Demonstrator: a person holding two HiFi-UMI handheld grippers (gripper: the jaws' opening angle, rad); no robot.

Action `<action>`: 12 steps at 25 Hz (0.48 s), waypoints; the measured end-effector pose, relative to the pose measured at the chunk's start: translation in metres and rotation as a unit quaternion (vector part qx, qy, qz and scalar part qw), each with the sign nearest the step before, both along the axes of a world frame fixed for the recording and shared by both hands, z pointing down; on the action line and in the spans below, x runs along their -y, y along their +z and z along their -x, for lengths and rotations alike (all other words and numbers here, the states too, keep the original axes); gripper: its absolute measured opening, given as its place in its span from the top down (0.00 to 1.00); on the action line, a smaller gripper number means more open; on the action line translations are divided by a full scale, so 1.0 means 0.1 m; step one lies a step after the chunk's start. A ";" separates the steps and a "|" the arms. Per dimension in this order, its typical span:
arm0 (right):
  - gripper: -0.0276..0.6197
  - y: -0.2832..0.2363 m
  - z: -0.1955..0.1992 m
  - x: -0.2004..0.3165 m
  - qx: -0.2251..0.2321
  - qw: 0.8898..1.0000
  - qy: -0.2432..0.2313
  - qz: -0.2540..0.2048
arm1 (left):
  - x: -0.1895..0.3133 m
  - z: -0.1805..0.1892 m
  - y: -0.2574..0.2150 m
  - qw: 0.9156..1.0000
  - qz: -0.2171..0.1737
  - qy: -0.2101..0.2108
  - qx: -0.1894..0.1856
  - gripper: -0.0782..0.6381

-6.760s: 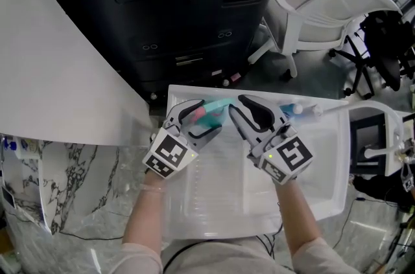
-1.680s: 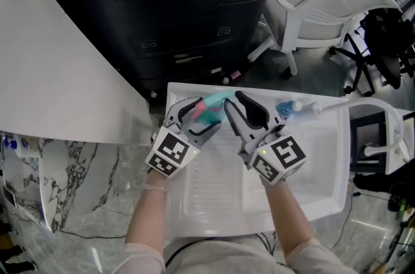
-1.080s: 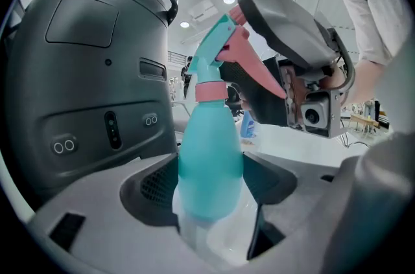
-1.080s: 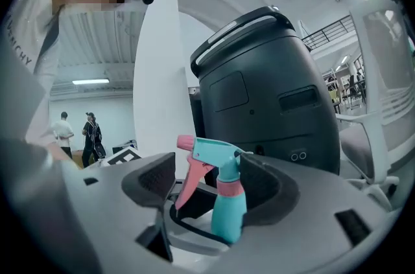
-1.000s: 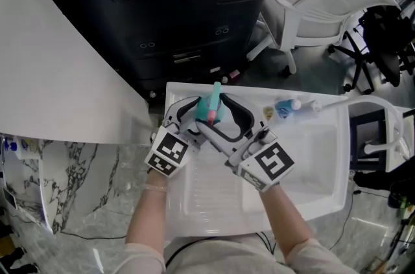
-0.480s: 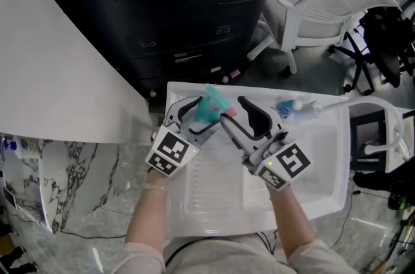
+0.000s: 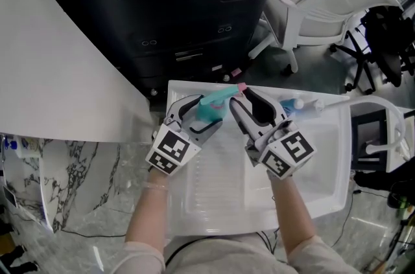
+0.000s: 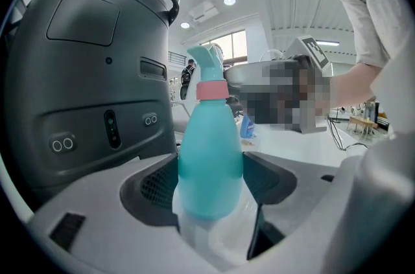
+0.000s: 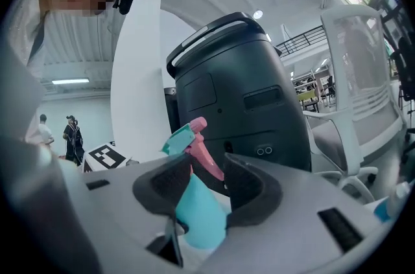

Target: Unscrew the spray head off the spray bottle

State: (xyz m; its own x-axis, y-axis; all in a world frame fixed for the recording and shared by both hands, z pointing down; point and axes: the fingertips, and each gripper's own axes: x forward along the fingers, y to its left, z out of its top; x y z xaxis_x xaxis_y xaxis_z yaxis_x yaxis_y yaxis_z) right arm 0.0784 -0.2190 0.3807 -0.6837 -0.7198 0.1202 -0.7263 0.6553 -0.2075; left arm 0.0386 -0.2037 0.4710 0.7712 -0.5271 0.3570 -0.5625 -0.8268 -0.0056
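A teal spray bottle [image 7: 209, 111] with a pink collar [image 8: 212, 90] stands upright over the white tub. My left gripper [image 7: 200, 117] is shut on its body, with the pads on both flanks in the left gripper view [image 8: 211, 182]. The spray head [image 7: 224, 94] points to the right, towards my right gripper [image 7: 241, 98]. In the right gripper view the pink neck and teal nozzle [image 9: 185, 137] sit between the jaws [image 9: 207, 182]. These jaws are closing, and a thin dark gap still shows beside the right pad.
The white tub [image 7: 324, 156] lies under both grippers. A small bottle with a blue label [image 7: 295, 105] lies at its back right. A large black machine [image 7: 181, 0] stands just behind. A white chair [image 7: 337, 13] is at the right, a marble counter [image 7: 65, 201] at the left.
The right gripper swung from a left tilt back to the right of the bottle and its jaws narrowed. The spray head turned from pointing up to pointing right. The left gripper stayed put.
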 end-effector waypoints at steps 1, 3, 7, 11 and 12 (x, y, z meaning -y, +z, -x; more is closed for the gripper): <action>0.70 -0.01 0.00 0.00 -0.006 1.000 0.002 -0.004 | 0.00 0.00 0.00 1.000 0.000 0.000 0.000 0.45; 0.69 -0.05 -0.02 -0.03 -0.018 1.000 0.010 -0.019 | 0.01 -0.01 0.00 1.000 0.001 0.000 -0.001 0.45; 0.69 -0.18 0.06 -0.23 -0.008 0.999 -0.013 -0.047 | 0.01 -0.02 0.00 1.000 0.000 -0.001 -0.001 0.45; 0.56 -0.19 0.31 -0.29 -0.002 0.998 -0.048 -0.041 | 0.03 -0.01 0.00 1.000 0.000 -0.002 -0.001 0.45; 0.53 -0.18 0.36 -0.28 -0.003 0.998 -0.049 -0.038 | 0.03 -0.01 0.00 1.000 0.000 -0.002 0.000 0.45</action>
